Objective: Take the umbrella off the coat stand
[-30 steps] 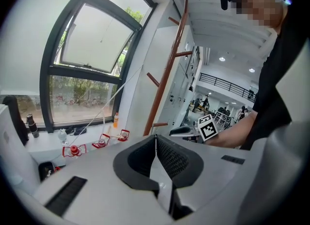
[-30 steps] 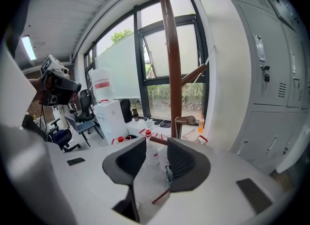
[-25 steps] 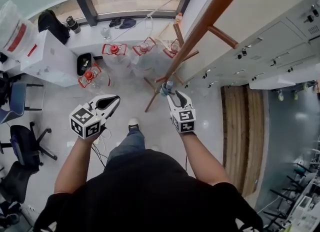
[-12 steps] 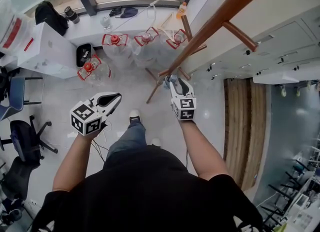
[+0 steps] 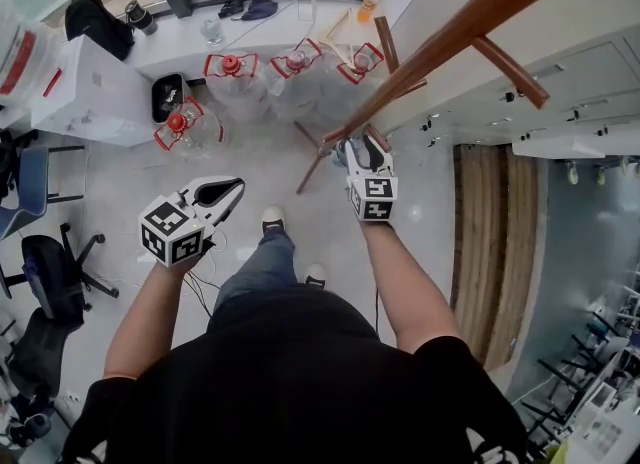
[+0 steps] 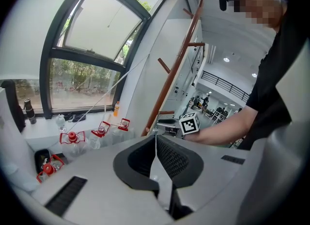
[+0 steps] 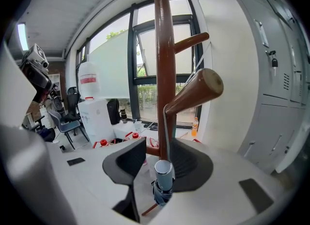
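Hanging by its thin strap (image 7: 166, 127) from a low peg (image 7: 193, 89) of the coat stand (image 7: 163, 44), the folded umbrella (image 7: 163, 183) now sits between the jaws of the right gripper (image 5: 362, 148). A second ago we saw it only at the very tips of those jaws. Since then the gripper has pushed in toward the stand's pole and dropped a little, so the handle end stands well inside the opening.

The jaws are apart and closing. The umbrella lies close against one pad (image 7: 189, 163), with a clear gap to the other, so we do not count it as gripped yet. We judge the reach as good as finished. What remains is to clamp, then lift the strap up and over the peg's raised end, since the umbrella is not yet off the stand.

Our right forearm (image 5: 395, 272) stretches forward, with the gripper aimed at the pole. The left gripper (image 6: 155, 135) has sunk slightly and hangs well apart from the stand. Its jaws are pressed together on nothing, and the left forearm (image 5: 150, 312) is held out at our side.
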